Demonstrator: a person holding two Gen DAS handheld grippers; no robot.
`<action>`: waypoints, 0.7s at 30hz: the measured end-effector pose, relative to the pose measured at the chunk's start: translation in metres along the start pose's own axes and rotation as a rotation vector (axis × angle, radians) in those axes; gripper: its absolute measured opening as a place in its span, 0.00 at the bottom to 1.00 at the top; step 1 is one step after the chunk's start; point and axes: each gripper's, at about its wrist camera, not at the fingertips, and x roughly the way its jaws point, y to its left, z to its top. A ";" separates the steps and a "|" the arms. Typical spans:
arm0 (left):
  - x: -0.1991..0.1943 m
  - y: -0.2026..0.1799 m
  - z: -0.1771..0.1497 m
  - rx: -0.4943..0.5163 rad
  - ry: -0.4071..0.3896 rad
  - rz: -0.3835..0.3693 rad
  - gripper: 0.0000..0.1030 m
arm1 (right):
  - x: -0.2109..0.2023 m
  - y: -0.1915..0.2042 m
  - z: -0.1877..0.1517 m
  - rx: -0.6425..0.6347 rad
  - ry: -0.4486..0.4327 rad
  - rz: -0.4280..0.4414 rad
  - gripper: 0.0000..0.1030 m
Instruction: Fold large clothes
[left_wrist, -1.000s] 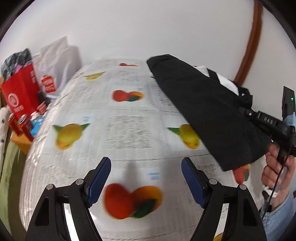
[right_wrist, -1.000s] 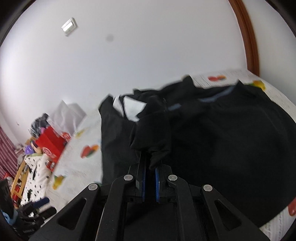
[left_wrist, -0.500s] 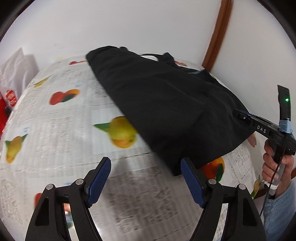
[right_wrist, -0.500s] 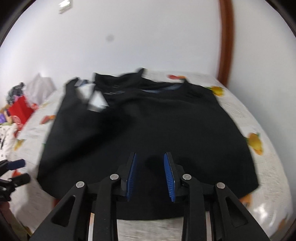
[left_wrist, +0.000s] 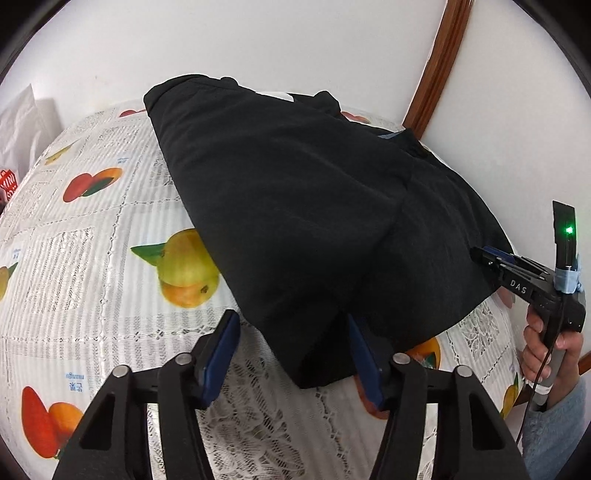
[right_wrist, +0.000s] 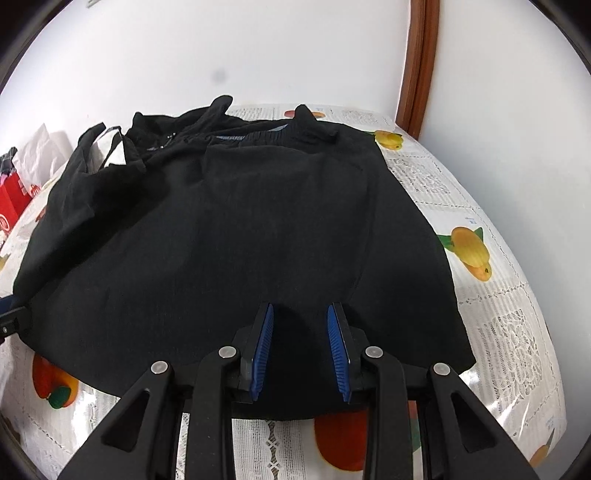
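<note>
A large black garment (left_wrist: 314, 206) lies spread on the table, its collar end toward the wall; it also fills the right wrist view (right_wrist: 229, 240). My left gripper (left_wrist: 291, 332) is open, its jaws on either side of the garment's near corner. My right gripper (right_wrist: 300, 325) is open and empty just above the garment's near hem; it also shows at the garment's right edge in the left wrist view (left_wrist: 480, 254).
The table carries a white lace cloth printed with fruit (left_wrist: 92, 266). A red bag (right_wrist: 14, 195) and white bags (right_wrist: 40, 147) stand at the far left. A white wall and a brown door frame (right_wrist: 417, 62) close the back.
My right gripper has let go of the garment and opened; the garment now lies flat. My left gripper has moved right, up to the garment's corner.
</note>
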 end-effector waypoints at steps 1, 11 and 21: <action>0.000 -0.001 0.000 -0.003 -0.001 0.005 0.48 | 0.001 0.001 0.000 -0.002 0.001 -0.001 0.30; -0.006 0.002 0.000 -0.014 -0.010 0.036 0.09 | 0.003 0.009 0.002 -0.018 0.004 -0.039 0.31; -0.028 0.051 -0.008 -0.075 -0.030 0.004 0.07 | 0.001 0.034 0.006 -0.043 0.030 0.039 0.32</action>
